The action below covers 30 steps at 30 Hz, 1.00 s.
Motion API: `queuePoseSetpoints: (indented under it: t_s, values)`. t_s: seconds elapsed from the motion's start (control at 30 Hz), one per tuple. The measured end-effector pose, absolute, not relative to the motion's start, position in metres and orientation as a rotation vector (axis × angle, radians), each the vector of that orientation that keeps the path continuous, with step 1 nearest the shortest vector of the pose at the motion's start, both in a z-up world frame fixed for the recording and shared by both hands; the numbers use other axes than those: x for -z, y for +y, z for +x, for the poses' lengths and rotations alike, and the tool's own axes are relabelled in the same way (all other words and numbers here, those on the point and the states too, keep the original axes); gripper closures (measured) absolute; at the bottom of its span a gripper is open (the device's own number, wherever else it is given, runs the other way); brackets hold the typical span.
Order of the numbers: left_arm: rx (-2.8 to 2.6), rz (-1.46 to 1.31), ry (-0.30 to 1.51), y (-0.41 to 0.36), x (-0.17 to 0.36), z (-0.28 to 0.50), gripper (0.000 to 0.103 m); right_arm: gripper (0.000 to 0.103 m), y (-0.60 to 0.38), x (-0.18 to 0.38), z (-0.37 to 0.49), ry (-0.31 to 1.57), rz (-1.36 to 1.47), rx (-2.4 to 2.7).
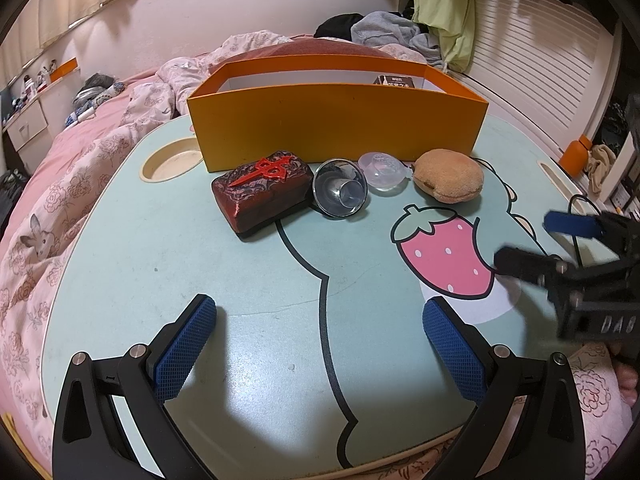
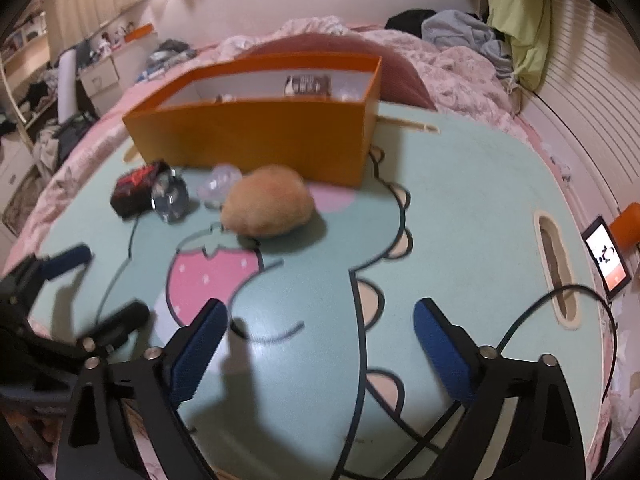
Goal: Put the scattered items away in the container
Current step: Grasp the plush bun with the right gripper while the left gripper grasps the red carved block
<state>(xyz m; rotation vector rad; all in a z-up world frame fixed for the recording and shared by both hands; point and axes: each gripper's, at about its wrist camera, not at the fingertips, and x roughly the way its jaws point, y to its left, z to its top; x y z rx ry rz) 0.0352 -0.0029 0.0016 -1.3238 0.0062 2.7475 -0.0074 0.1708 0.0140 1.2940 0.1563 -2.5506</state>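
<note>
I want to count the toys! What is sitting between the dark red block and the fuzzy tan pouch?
Two things: a clear glass cup on its side beside the dark red block, then a clear plastic piece next to the fuzzy tan pouch. The left wrist view shows it best.

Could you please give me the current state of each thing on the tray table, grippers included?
Orange box: upright, open-topped, some items inside.
Red block: on table, outside box.
Glass cup: on its side.
Clear lid: on table.
Plush bun: on table.
Left gripper: open, empty.
Right gripper: open, empty.

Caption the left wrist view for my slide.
Open left gripper faces four items lined up before the orange box.
</note>
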Motion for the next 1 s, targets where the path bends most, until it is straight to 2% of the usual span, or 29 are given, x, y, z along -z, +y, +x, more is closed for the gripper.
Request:
queuePoseSetpoints:
  t_s: [0.07,0.33,0.37,0.4,0.47,0.67,0.77,1.0]
  values:
    - [-2.747,-1.323,0.004,-0.003,-0.001,0.035,0.0,0.017,0.163,-0.021,-0.013,0.171,1.267,2.569]
    - [-2.748,-1.32,0.004,-0.004,-0.001,0.036,0.0,0.018,0.126,-0.021,-0.054,0.211,1.274,2.496]
    - [-2.748,-1.319,0.003,-0.004,0.0,0.036,0.0,0.025,0.123,-0.017,-0.059,0.215,1.292,2.492]
    - [-2.748,-1.319,0.003,-0.004,0.0,0.037,0.0,0.046,0.121,-0.012,-0.062,0.22,1.32,2.486]
    - [-2.749,-1.316,0.0,-0.005,0.0,0.037,0.0,0.054,0.123,-0.009,-0.061,0.212,1.32,2.487]
    - [-2.72,-1.296,-0.06,-0.009,-0.006,0.039,0.001,0.055,0.146,-0.017,-0.039,0.085,1.272,2.478]
    - [-2.724,-1.247,-0.103,-0.02,-0.018,0.039,0.004,0.055,0.157,-0.015,-0.03,0.052,1.25,2.488]
    - [-2.762,-1.115,0.136,-0.051,-0.043,0.005,0.009,0.054,0.159,-0.011,-0.027,0.027,1.249,2.474]
